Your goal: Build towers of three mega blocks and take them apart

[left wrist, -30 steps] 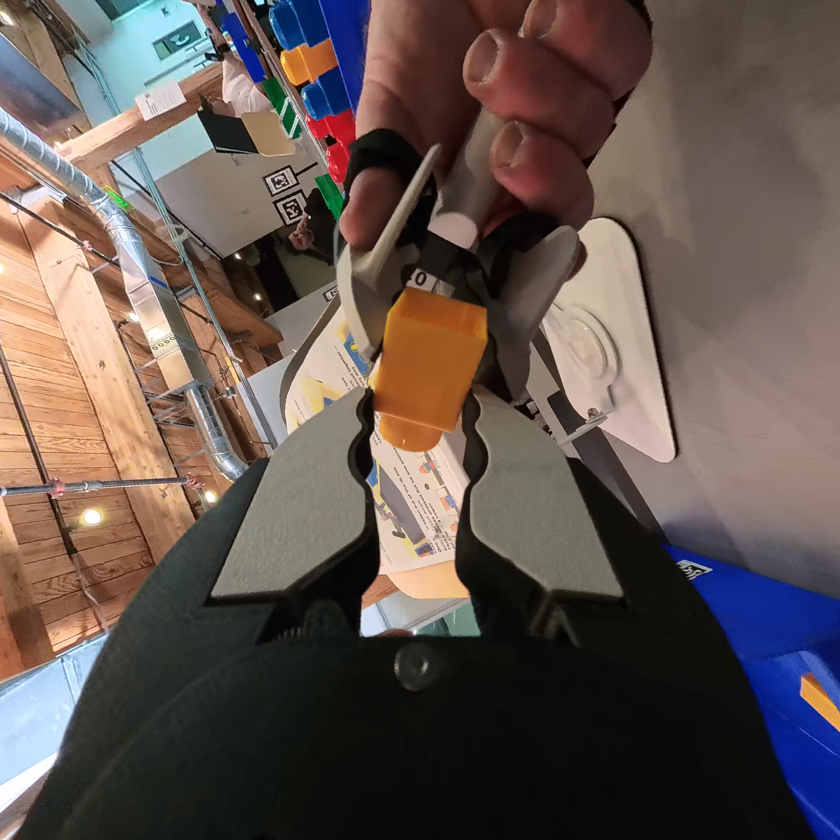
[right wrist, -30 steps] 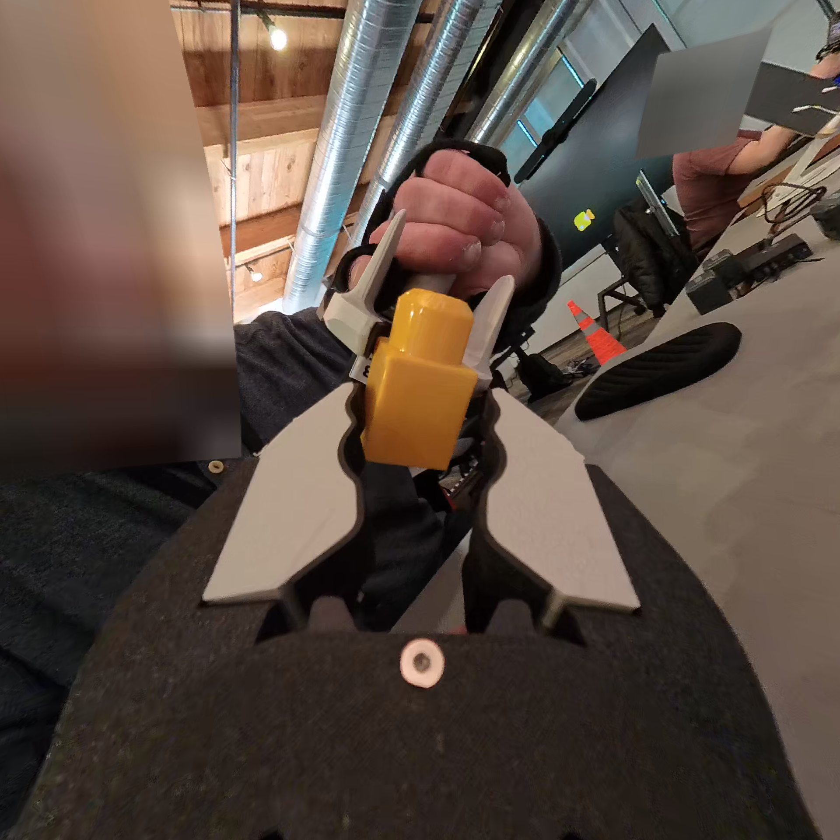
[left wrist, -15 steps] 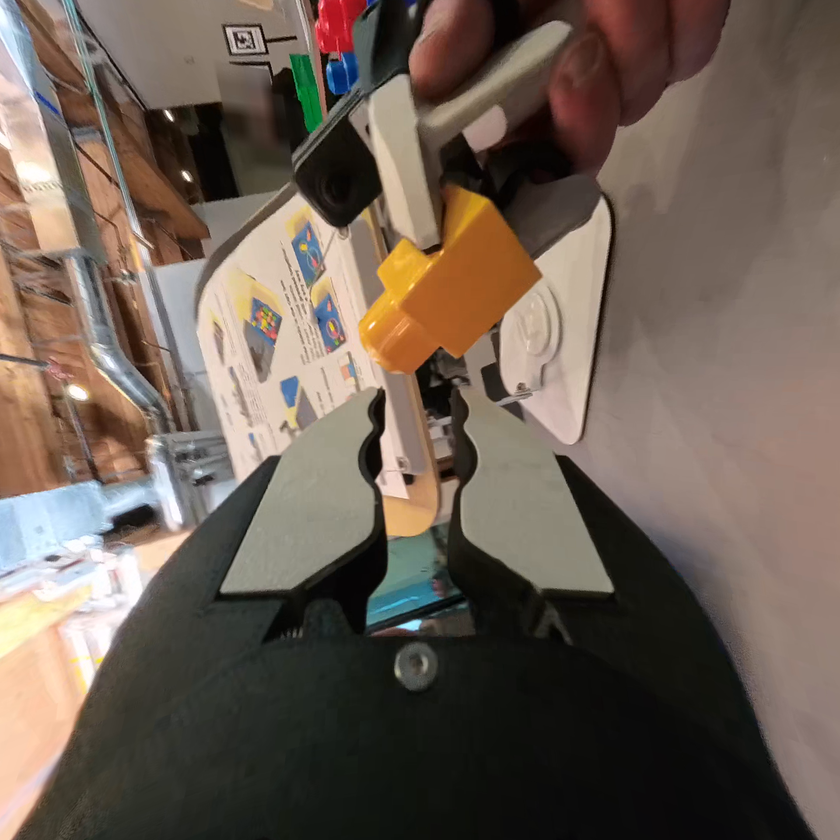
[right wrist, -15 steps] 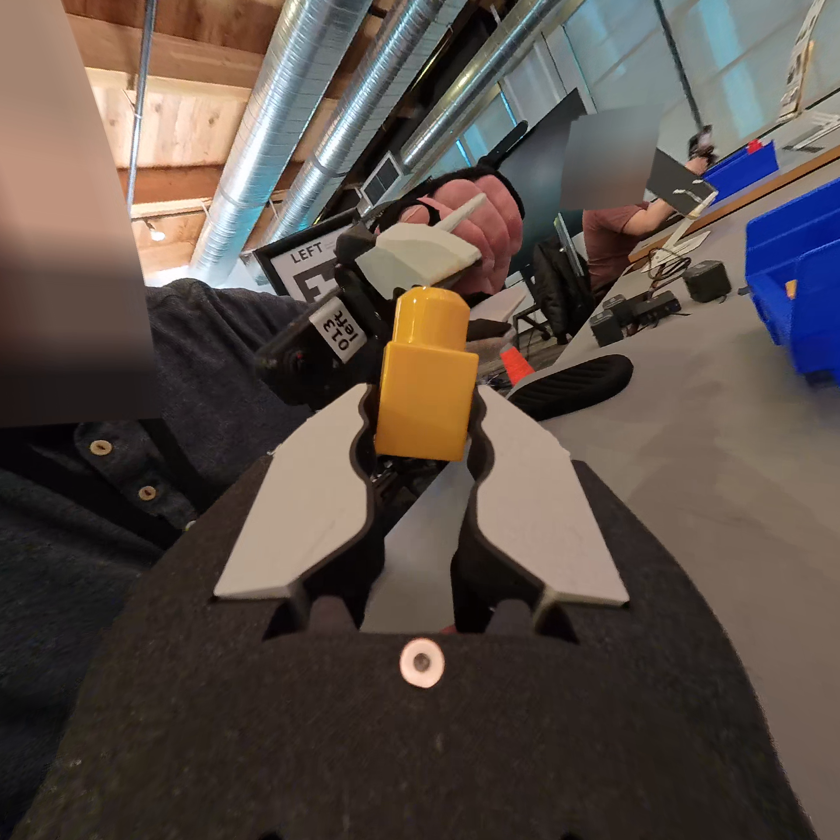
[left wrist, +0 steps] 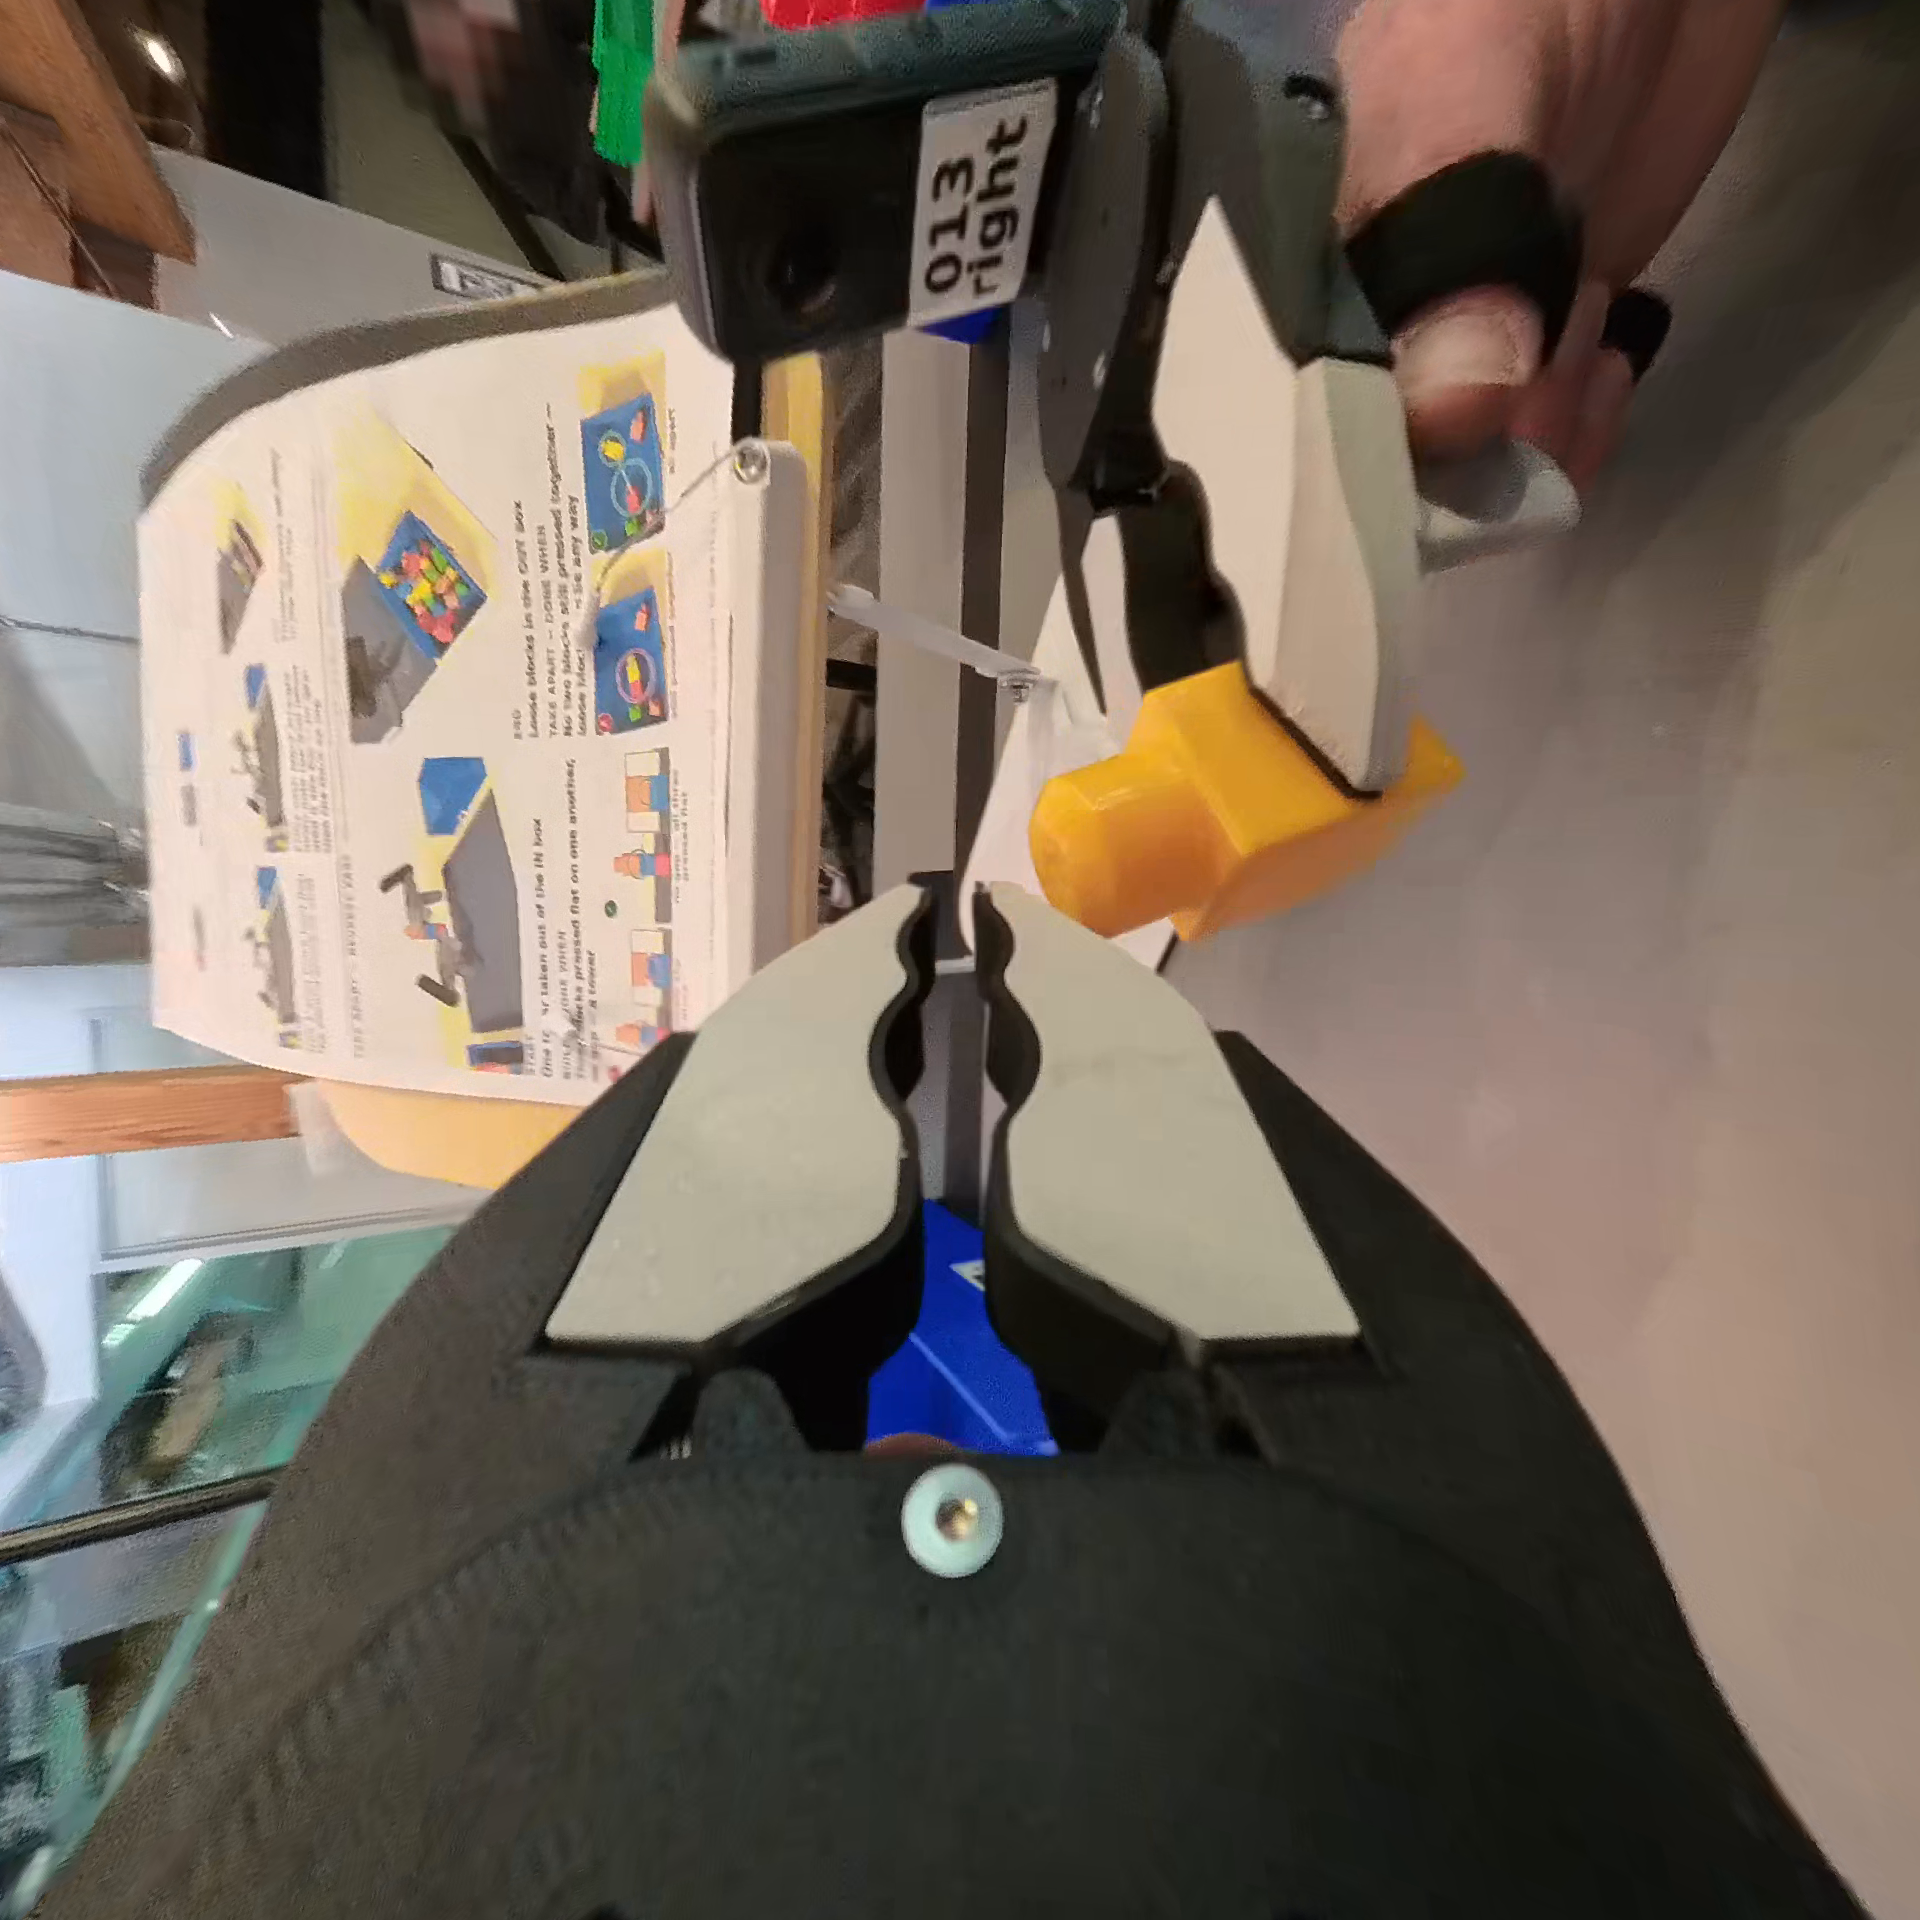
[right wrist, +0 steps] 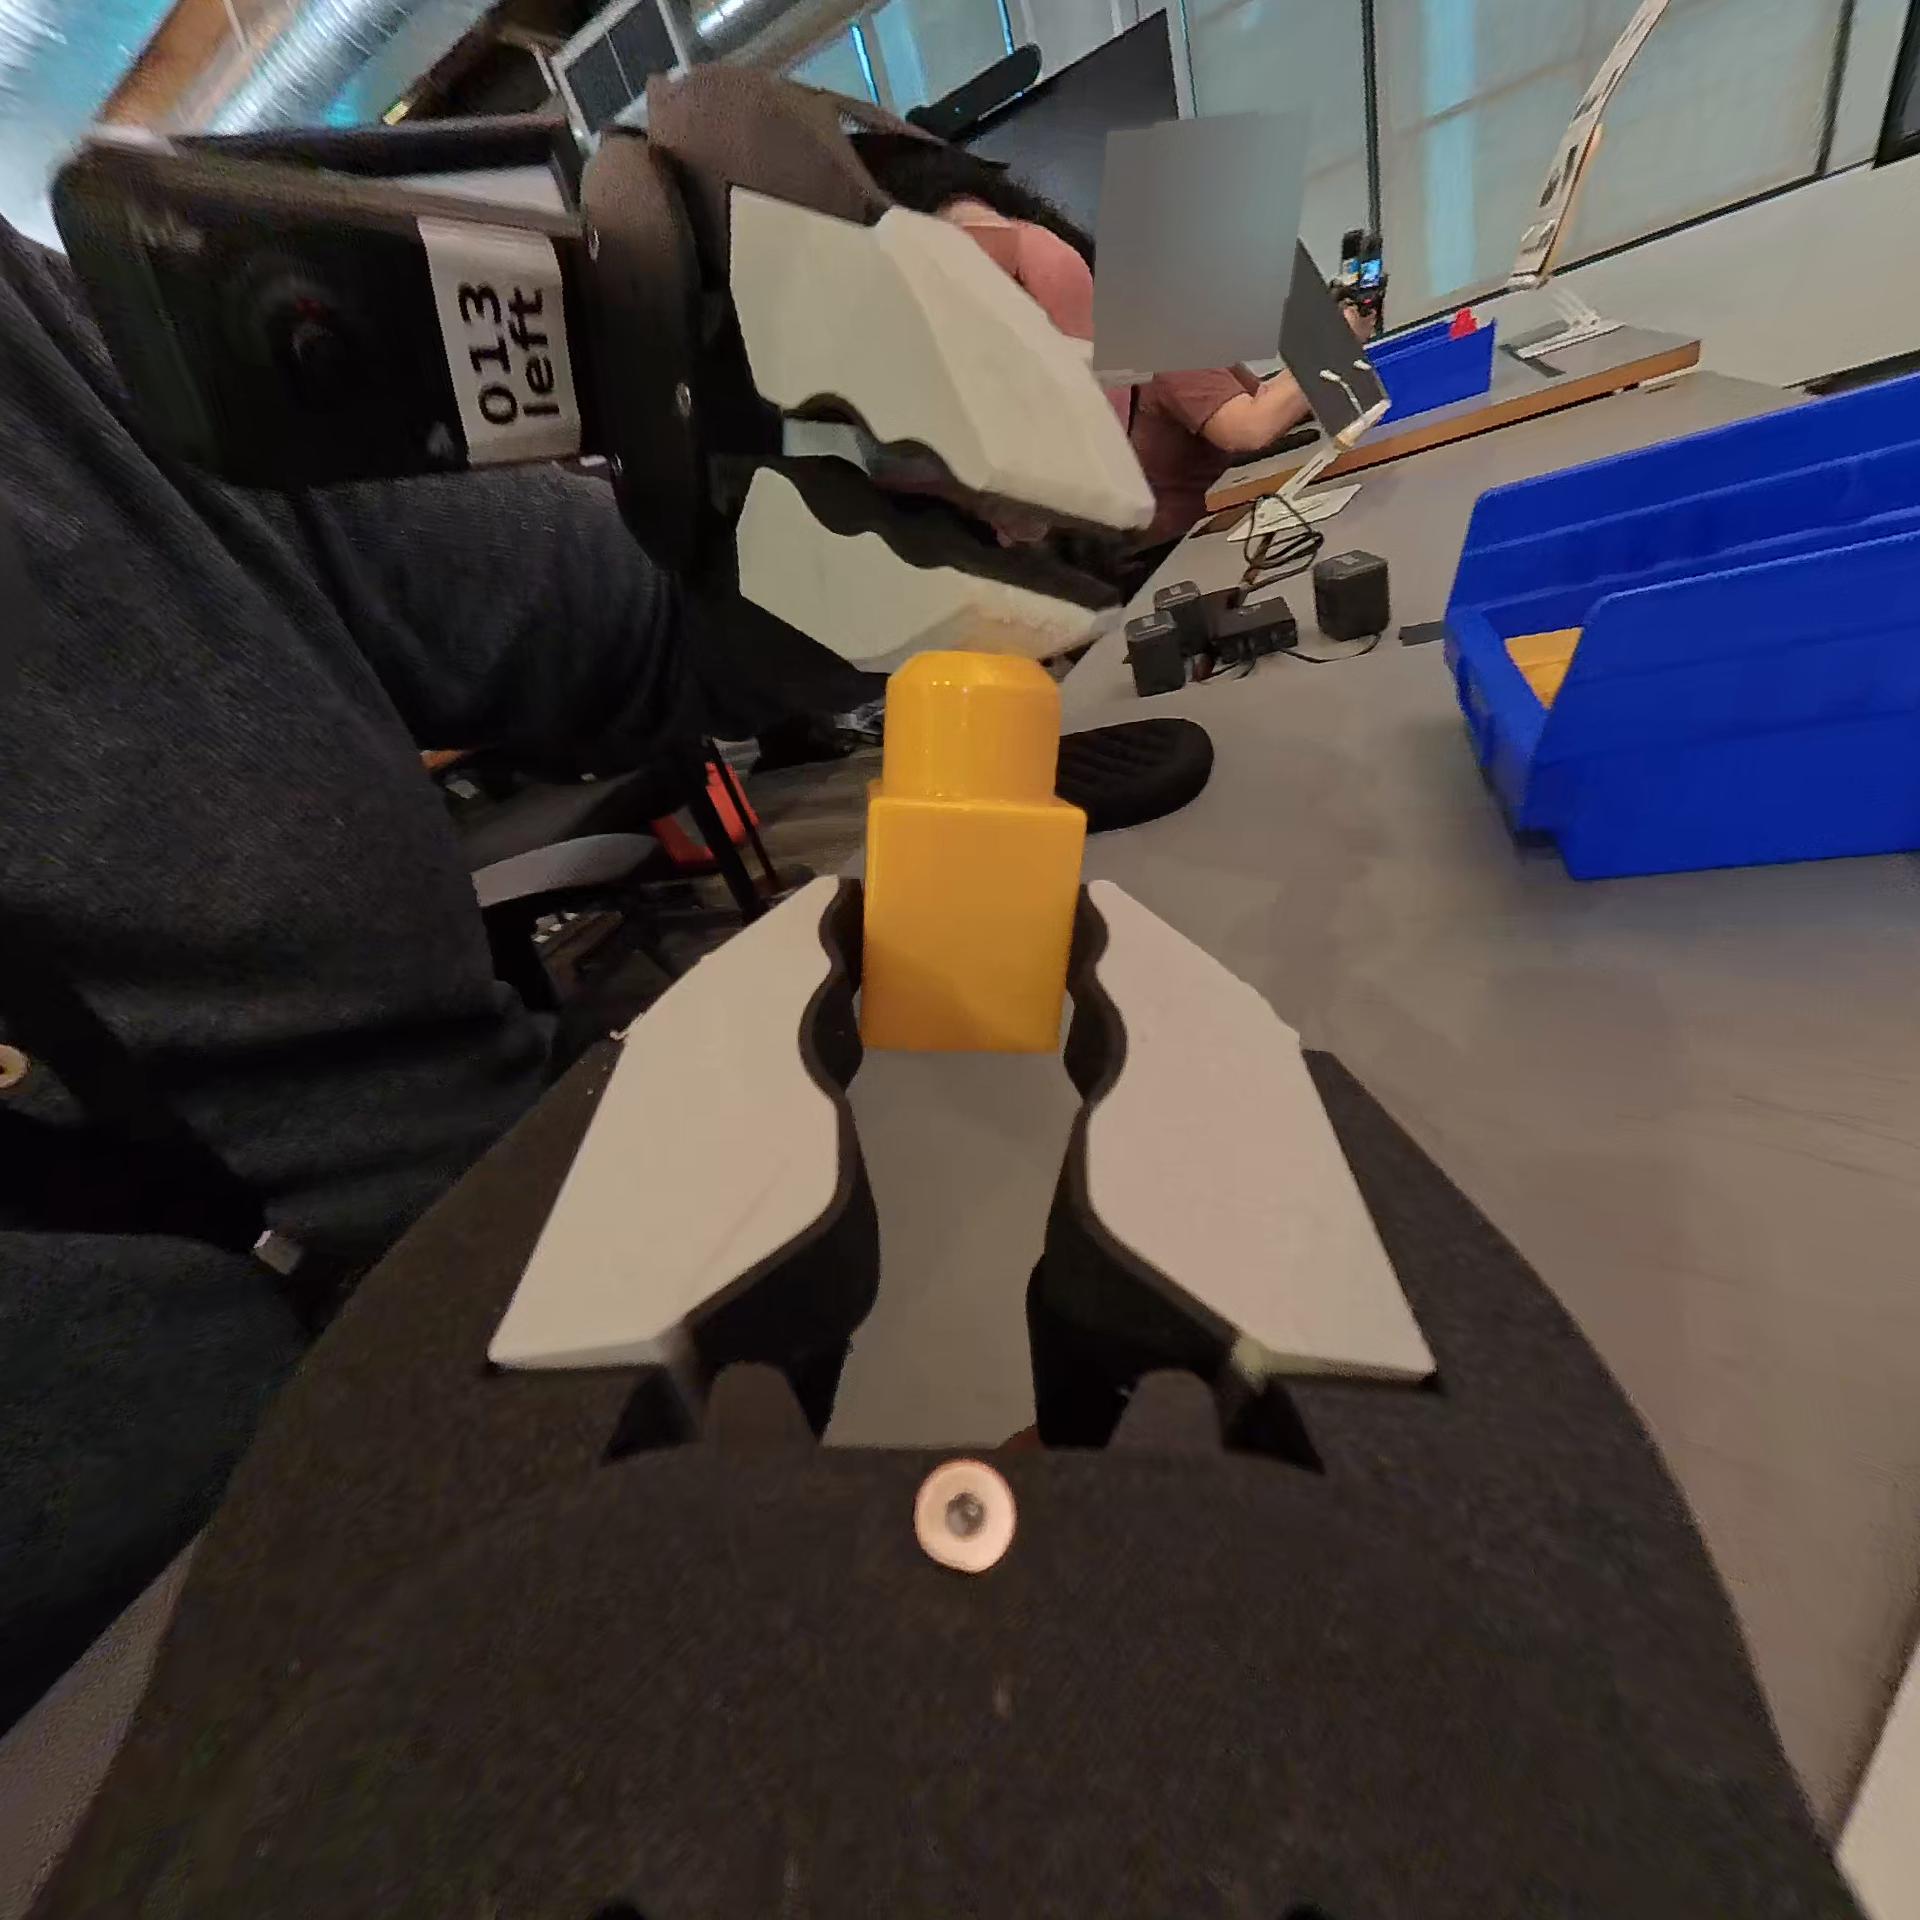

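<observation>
My right gripper is shut on an orange one-stud mega block and holds it stud forward above the grey table. The left wrist view shows that block in the right gripper, up and to the right of my left gripper. My left gripper is shut and holds nothing. In the right wrist view it hangs just above and behind the block's stud, apart from it.
A blue bin with an orange block inside stands on the table at right. A black wrist rest and small black boxes lie beyond. An instruction sheet on a board stands ahead of the left gripper. A person's dark sleeve fills the left.
A second ago both grippers gripped the orange block. The left gripper let go, drew back and closed empty; the right gripper kept the block and swung away over the table.
</observation>
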`<state>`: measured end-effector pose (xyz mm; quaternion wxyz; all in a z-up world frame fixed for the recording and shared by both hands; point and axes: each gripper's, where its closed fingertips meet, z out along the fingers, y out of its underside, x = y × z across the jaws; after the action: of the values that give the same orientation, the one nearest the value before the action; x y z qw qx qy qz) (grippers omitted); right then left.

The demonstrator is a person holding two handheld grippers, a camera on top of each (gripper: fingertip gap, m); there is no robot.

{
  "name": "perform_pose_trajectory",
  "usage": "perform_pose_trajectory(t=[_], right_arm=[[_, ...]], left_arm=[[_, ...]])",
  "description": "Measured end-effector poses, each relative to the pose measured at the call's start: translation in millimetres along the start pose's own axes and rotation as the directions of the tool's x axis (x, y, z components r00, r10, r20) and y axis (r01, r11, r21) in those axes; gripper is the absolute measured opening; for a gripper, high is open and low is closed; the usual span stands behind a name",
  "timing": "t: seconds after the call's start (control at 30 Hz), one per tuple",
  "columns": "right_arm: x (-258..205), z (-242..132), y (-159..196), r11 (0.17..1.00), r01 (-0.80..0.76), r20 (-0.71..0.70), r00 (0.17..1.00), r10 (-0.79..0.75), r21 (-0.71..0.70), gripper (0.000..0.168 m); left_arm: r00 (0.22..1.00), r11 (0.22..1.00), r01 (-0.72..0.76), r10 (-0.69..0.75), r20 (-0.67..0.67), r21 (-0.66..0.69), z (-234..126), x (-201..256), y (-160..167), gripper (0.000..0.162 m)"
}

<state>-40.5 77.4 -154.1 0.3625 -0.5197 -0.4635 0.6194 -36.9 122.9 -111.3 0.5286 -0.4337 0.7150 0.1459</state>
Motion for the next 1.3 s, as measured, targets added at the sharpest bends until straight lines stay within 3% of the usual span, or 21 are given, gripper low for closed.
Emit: perform_pose_trajectory(t=[0.17,0.33,0.43,0.6,0.77,1.0,1.17,1.3], right_arm=[[6,-5,0,0.999,0.053,-0.048,0.997,-0.052,0.007,0.037],[11,-5,8,0.999,0.043,-0.057,0.997,-0.042,0.016,0.037],[13,-4,11,0.999,0.042,-0.059,0.997,-0.041,0.009,0.037],[14,-6,9,0.999,0.033,-0.063,0.998,-0.031,0.031,0.037],[15,-9,7,0.998,0.028,-0.061,0.998,-0.024,0.052,0.037],[16,-11,6,0.998,0.022,-0.058,0.998,-0.018,0.063,0.037],[16,-11,6,0.998,0.021,-0.059,0.998,-0.017,0.062,0.037],[16,-11,6,0.998,0.02,-0.059,0.998,-0.016,0.063,0.037]], left_arm=[[0.993,0.989,0.119,-0.119,0.002,-0.092,-9,-5,38,0.018],[0.977,0.923,0.214,-0.207,0.054,-0.32,-35,-29,136,0.027],[0.94,0.835,0.301,-0.341,-0.004,-0.46,-39,-24,202,0.031],[0.747,0.622,0.421,-0.65,-0.136,-0.66,-23,19,269,0.049],[0.584,0.497,0.478,-0.796,-0.161,-0.725,-3,42,294,0.043],[0.413,0.343,0.459,-0.899,-0.145,-0.82,13,71,315,0.047],[0.354,0.307,0.422,-0.922,-0.157,-0.853,17,79,316,0.035],[0.424,0.38,0.346,-0.879,-0.218,-0.858,20,76,320,0.033]])
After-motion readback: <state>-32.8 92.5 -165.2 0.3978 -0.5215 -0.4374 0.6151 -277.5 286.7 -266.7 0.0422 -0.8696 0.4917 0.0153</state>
